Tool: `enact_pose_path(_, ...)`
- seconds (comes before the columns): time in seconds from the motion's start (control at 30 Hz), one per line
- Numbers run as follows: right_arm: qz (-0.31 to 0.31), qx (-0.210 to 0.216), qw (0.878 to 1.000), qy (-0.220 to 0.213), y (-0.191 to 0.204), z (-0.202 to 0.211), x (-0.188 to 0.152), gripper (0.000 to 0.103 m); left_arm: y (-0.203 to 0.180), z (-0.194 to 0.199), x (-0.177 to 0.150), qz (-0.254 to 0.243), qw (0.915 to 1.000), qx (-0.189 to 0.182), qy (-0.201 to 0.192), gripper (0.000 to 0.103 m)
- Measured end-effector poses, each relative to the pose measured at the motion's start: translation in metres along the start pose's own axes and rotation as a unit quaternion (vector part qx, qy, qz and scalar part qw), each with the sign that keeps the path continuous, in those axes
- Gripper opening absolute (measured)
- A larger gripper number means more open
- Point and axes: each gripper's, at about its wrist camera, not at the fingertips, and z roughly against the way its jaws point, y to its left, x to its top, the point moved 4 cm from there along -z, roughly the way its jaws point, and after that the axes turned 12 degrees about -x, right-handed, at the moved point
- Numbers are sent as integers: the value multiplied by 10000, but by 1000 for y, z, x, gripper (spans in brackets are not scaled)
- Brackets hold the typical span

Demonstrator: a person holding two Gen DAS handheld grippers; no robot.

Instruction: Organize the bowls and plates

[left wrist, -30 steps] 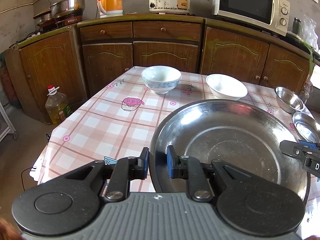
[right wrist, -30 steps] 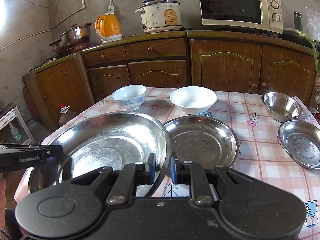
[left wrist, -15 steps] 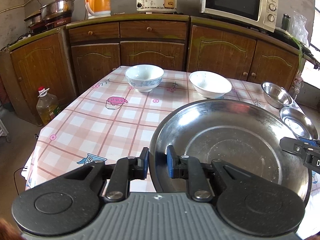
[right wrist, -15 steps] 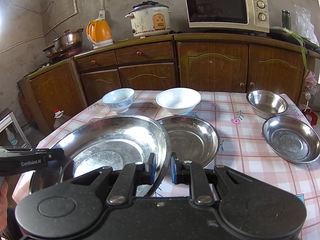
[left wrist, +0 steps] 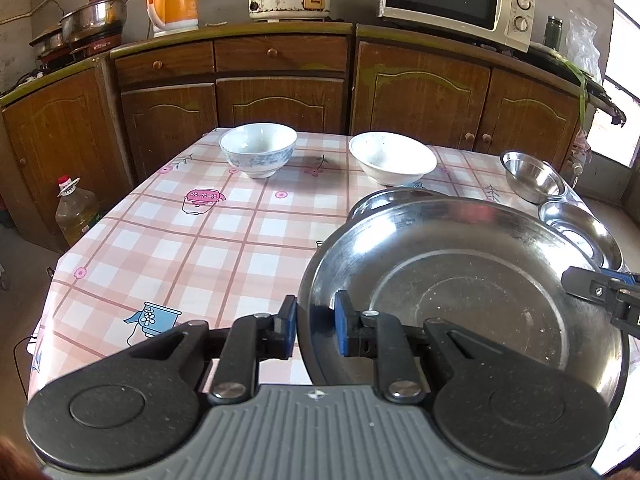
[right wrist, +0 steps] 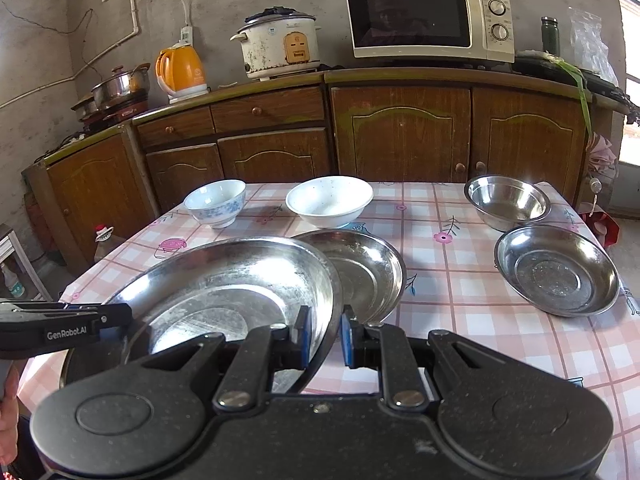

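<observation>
Left gripper (left wrist: pixel 316 330) and right gripper (right wrist: pixel 325 336) are both clamped, angled downward, facing each other.

Black grippers (left wrist: pixel 316 330), blue-padded jaws

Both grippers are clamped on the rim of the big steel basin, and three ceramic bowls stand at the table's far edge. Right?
Not quite. Both grippers, left and right, clamp the big round steel basin, but the right wrist view shows only two ceramic bowls: a blue-patterned one and a plain white one.
</observation>
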Motion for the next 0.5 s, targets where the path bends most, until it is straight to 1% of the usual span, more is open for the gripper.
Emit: enact_pose_path(0.5, -170, -271, 9995, 61, -35, 7, -12, 21, -29, -13, -7, -145, 9994, -256, 163, 20)
